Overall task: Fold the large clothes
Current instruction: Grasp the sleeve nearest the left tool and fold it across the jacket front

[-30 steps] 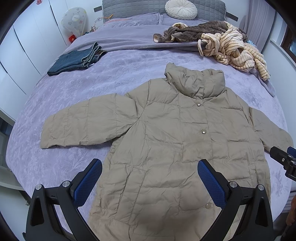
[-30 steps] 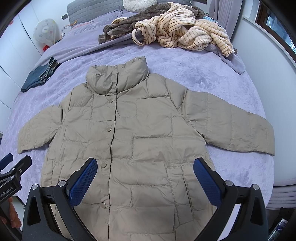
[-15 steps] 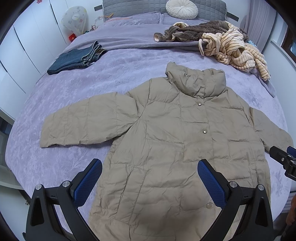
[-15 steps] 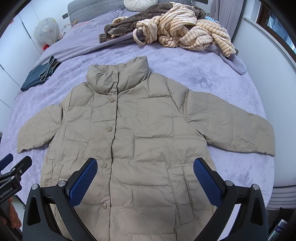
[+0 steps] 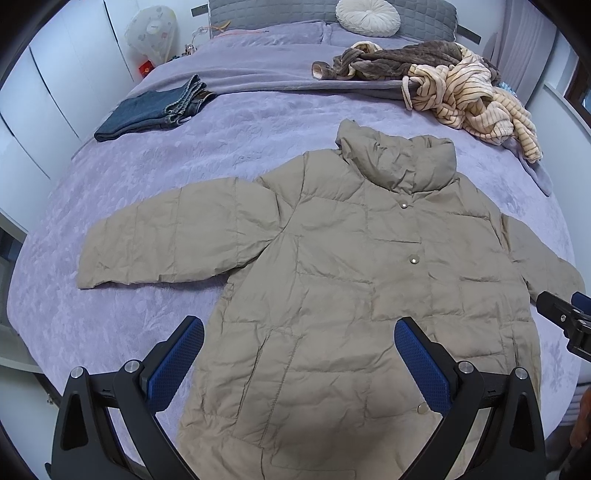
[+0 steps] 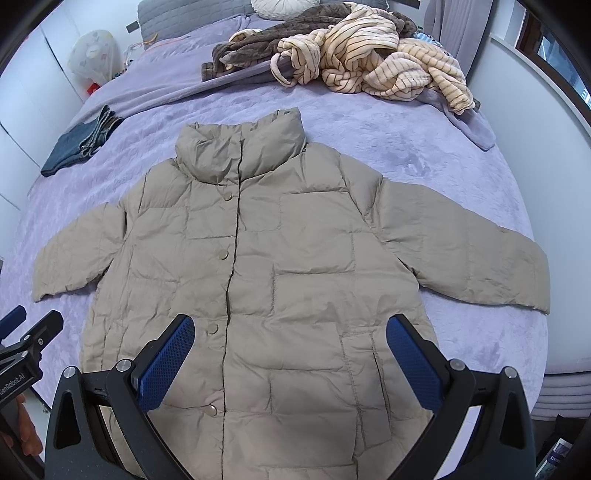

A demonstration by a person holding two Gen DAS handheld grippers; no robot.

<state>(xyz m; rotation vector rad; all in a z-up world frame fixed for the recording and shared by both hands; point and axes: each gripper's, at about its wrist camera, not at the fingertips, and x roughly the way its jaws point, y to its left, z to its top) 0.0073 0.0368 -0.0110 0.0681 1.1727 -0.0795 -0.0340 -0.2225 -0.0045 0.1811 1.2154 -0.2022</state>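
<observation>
A beige puffer jacket (image 5: pixel 351 266) (image 6: pixel 280 266) lies flat and face up on the purple bed (image 5: pixel 229 140), buttoned, with its collar toward the headboard and both sleeves spread out. My left gripper (image 5: pixel 299 343) hovers open above the jacket's lower left part, nothing between its blue pads. My right gripper (image 6: pixel 290 339) hangs open over the lower front, near the snap buttons. Each gripper's tip shows at the edge of the other's view, the right gripper (image 5: pixel 565 321) at the right edge, the left gripper (image 6: pixel 26 339) at the left edge.
Folded jeans (image 5: pixel 155 109) lie at the bed's left side. A heap of striped cream and brown clothes (image 5: pixel 461 85) sits near the headboard at the right, with a round white cushion (image 5: pixel 367 16) behind. White wardrobe doors (image 5: pixel 55 81) stand to the left, and a wall (image 6: pixel 535 122) to the right.
Both cameras have drifted very slightly; the jacket lies as before and both grippers remain open.
</observation>
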